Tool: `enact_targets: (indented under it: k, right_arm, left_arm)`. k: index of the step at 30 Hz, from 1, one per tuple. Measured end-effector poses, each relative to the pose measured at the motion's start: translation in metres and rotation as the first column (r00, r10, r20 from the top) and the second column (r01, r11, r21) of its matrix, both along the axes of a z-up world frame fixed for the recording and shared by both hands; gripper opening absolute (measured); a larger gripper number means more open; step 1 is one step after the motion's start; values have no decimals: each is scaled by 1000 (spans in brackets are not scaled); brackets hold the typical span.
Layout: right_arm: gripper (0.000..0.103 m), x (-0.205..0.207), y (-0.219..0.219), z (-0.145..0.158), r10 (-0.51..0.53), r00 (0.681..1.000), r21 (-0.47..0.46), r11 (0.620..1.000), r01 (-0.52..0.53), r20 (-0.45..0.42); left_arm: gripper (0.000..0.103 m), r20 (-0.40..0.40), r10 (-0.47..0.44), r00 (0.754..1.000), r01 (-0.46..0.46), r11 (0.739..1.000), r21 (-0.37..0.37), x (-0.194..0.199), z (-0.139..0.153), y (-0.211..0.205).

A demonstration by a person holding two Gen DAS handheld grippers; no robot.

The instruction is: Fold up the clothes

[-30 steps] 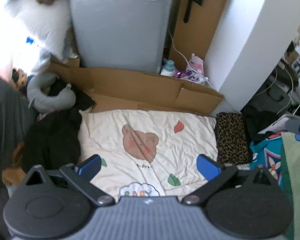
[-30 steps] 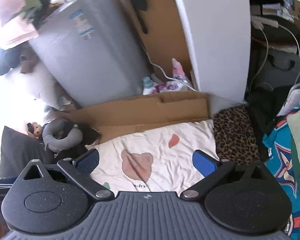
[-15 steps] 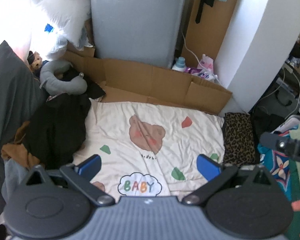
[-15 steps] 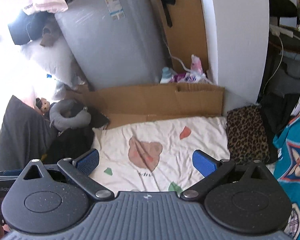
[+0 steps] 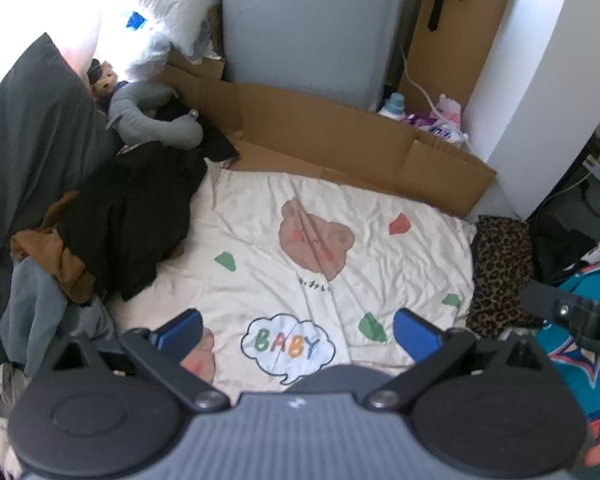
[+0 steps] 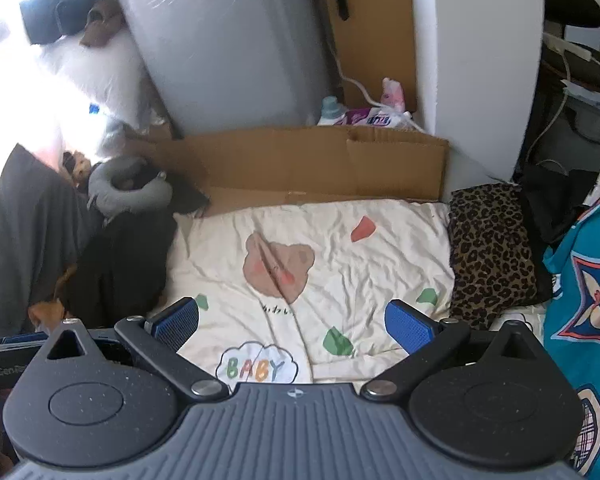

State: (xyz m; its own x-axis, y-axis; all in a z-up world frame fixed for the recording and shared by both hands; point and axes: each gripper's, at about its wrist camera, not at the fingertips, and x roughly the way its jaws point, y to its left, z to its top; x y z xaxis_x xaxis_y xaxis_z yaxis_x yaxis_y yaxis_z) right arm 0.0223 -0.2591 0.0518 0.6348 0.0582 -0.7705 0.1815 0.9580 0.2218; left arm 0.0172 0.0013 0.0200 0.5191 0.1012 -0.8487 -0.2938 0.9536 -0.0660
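Clothes [image 5: 128, 216] lay heaped, unfolded, at the left edge of the cream blanket [image 5: 260, 216], evidently kept bare as folding surface; left gripper [image 5: 298, 330] and right gripper [image 6: 292, 322] hovered above it, jaws wide, holding nothing.

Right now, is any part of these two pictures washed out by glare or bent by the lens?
Left wrist view: window light blows out the top left corner around the white pillow; the fisheye bows the white wall. Right wrist view: the same glare floods the upper left; the cream blanket stays sharp.

White pillar [image 5: 540, 80], cardboard [image 5: 340, 132] against grey appliance [image 5: 308, 24]
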Motion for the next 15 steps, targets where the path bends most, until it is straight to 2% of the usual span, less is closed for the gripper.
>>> enact_targets:
  k: [9,15]
  right_arm:
    - [102,-2,5,-23,50,998,-27,998,-51,-30]
    - [102,-3,4,-24,73,997,-52,996,-75,-26]
  left_arm:
    - [103,15,34,999,-35,999,40,-7,-16,-9]
    - [103,14,67,998,-68,997,41,-10,-24,-10]
